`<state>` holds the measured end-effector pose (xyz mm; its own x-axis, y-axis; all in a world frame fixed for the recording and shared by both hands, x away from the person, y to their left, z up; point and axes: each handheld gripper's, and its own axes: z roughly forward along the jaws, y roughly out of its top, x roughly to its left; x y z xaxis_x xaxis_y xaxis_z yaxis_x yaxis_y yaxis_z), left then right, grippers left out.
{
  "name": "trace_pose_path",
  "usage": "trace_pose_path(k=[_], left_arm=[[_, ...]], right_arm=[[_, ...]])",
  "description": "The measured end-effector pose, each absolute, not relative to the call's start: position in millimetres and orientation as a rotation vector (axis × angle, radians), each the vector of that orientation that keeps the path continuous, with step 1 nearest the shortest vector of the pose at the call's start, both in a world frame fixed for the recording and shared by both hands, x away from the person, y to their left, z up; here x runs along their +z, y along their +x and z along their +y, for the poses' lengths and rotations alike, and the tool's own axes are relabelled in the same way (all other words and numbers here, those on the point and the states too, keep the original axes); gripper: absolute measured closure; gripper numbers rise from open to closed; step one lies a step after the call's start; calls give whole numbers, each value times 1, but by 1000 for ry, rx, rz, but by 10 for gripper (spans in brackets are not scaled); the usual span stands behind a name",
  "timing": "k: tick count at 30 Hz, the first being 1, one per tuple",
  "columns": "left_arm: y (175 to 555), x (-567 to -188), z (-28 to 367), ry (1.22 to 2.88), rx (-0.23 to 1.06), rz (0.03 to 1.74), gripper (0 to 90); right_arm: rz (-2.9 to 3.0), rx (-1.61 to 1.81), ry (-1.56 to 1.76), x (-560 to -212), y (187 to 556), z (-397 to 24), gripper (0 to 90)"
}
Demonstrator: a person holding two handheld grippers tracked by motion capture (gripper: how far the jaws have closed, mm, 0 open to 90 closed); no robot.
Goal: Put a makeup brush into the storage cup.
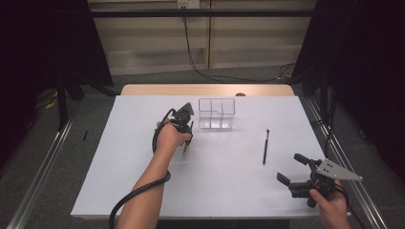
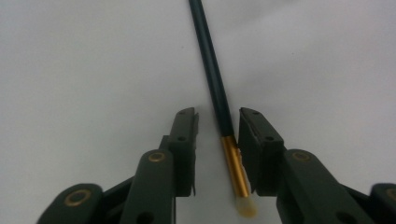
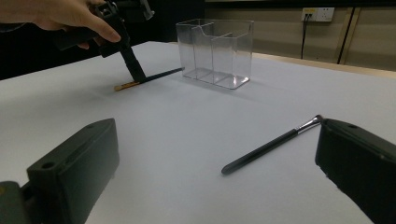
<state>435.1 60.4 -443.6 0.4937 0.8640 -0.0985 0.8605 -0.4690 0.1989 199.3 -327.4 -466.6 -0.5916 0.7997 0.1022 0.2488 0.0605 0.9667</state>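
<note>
- Brush with the gold ferrule lies flat on the desk left of the middle, between the jaws of the left gripper — one jaw sits against the ferrule, the other stands clear, so nothing is clamped yet.
- Nearest the person, by the desk's front right corner, the right gripper rests in the hand with its jaws wide apart and nothing between them.
- Just beyond it, right of centre, a second brush with a silver ferrule lies loose on the desk.
- Farther in, the left gripper points steeply down at the gold-ferruled brush, whose far end reaches toward the clear organizer near the back edge.
- Risks, as a judgement: the grip falls near the bristle end, far from the balance point — the long handle may droop or swing on lifting; the smooth round ferrule could roll or squirt out as the pads meet; and a swinging handle might knock the light organizer.
</note>
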Motion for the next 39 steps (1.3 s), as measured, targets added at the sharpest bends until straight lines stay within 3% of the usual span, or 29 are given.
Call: trace_pose_path(k=[17, 39], left_arm=[[436, -447, 52, 2552, 75, 1565, 834], [435, -448, 54, 2512, 63, 1606, 836]], right_arm=[[1874, 1555, 1047, -467, 199, -328, 0], [1879, 1553, 1043, -466, 199, -327, 0]])
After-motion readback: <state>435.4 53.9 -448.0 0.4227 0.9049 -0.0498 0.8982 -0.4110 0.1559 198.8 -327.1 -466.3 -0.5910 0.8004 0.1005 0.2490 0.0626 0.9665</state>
